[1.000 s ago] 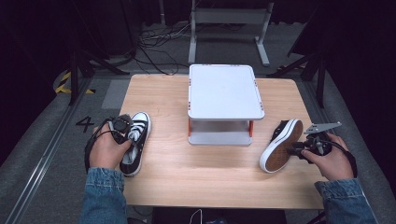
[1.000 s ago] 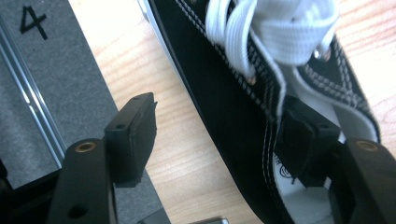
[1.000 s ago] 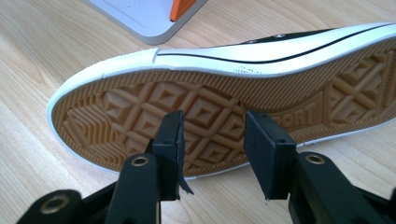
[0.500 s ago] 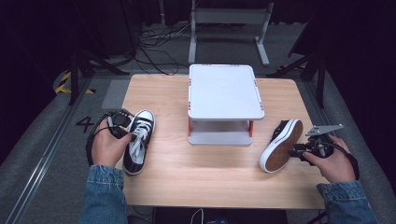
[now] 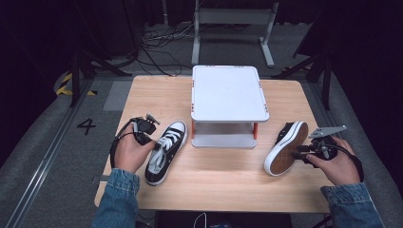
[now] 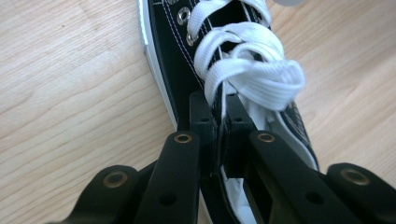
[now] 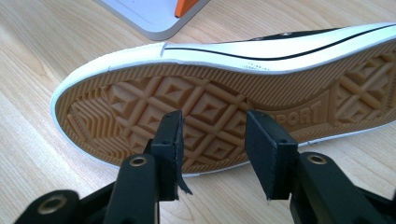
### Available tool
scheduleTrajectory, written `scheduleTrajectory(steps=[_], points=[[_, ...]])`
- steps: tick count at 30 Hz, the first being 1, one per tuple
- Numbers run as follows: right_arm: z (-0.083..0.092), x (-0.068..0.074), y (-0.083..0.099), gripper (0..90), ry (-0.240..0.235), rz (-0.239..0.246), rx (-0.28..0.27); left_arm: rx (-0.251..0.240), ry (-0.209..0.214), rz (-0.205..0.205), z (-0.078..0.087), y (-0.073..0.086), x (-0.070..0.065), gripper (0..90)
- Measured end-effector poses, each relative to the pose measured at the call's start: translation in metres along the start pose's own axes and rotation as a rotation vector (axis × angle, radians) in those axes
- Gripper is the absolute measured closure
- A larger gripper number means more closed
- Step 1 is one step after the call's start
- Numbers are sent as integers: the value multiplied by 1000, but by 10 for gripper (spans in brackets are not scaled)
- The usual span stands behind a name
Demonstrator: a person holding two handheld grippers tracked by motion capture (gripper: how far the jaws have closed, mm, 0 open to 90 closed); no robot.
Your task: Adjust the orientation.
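Left tool: your jaws have just been closing and now pinch the side wall of the left shoe beside the laces, at the opening.
Grip risk: that is thin canvas and you hold one edge, so if you lift fast the shoe may swing toe-down or slide out of the pads.
Laces: the loose white loop lies right above your jaws; it could snag on them when you let go.
Left shoe, place: upright on the surface, toe toward the white stand, just left of it.
Right tool: your jaws stand partly open, nothing pinched, facing the tan sole of the right shoe.
Right shoe, place: tipped on its side on the surface, right of the stand, near the edge.
Right risk: close on that broad sole and the pads will likely skate off, nudging the shoe toward the edge.
Stand: swing either shoe wide and you may knock its lower shelf.
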State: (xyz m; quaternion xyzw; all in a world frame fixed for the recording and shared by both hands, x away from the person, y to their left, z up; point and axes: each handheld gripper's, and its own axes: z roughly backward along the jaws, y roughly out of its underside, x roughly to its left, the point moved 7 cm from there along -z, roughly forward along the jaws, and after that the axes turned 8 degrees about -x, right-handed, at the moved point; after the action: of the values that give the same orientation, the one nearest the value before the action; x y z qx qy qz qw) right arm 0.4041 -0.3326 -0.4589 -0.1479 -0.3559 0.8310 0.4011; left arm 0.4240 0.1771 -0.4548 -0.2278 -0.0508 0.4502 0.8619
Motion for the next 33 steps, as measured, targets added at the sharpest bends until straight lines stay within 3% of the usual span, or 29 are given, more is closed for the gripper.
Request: scheduleTrajectory(steps=[1,2,5,8,10,11,12,13,16,20,24,26,28,29,30,32,33], points=[[1,0,0,584,3,0,1,19,-1,-32,3,2,-2,812],[0,-1,0,583,3,1,0,7,-13,-76,6,2,-4,736],[-1,0,0,579,4,2,4,-4,-120,-299,11,-4,-3,452],[-2,3,-1,570,-2,3,6,4,-121,-435,4,-7,-4,399],[-2,4,-1,567,-2,7,4,15,-122,-481,0,-9,-4,385],[-2,4,-1,567,-2,7,4,15,-122,-481,0,-9,-4,375],[-1,4,0,566,2,5,2,20,-119,-543,-1,-13,-7,372],[-1,4,0,566,2,5,2,20,-119,-543,-1,-13,-7,373],[2,4,5,564,8,-3,6,31,-106,-614,-2,-20,-16,372],[5,2,11,562,16,-14,9,83,-109,-681,-10,-24,-22,373],[7,2,14,562,20,-19,7,132,-37,-683,-25,-23,-31,416],[8,2,14,562,25,-17,10,162,-23,-622,-29,-22,-34,466],[8,3,14,562,23,-16,10,178,-3,-542,-27,-20,-31,573],[7,3,14,561,22,-15,10,146,15,-479,-24,-20,-27,657],[7,3,14,561,22,-13,9,132,29,-451,-21,-19,-26,709],[7,2,14,561,22,-15,10,101,61,-399,-17,-19,-21,748],[6,2,15,561,24,-17,16,71,93,-334,-16,-18,-17,777]])
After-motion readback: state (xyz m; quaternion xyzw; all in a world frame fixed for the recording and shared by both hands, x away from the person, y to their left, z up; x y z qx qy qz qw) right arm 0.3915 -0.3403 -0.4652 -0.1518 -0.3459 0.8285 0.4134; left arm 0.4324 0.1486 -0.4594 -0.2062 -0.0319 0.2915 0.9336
